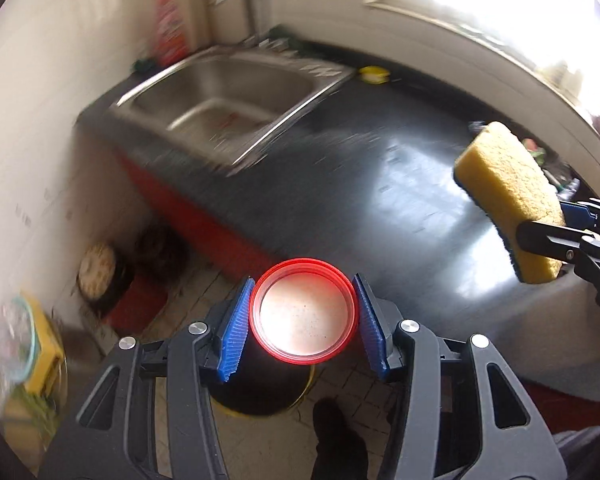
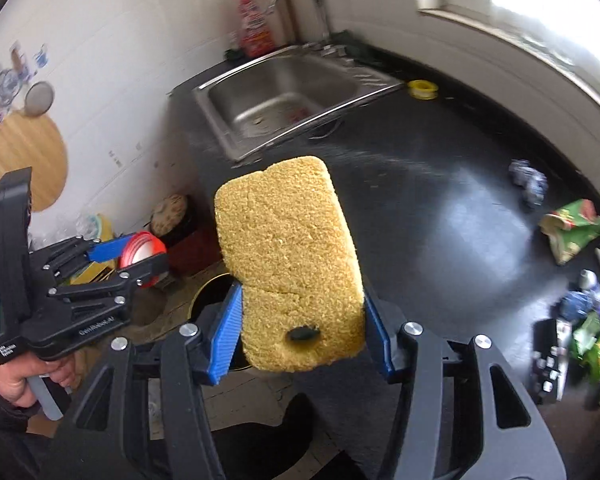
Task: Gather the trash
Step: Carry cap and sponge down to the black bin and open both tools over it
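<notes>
Item one — our left gripper, jaws about half apart, pads clamped on a round red lid, carried above a dark bin on the floor. Item two — our right gripper, also half apart, pinching a yellow sponge upright over the near counter edge, close to the same bin. Still outstanding on the black counter: a crumpled foil wad, a green wrapper and a litter heap at far right. We judge the collection partly done.
</notes>
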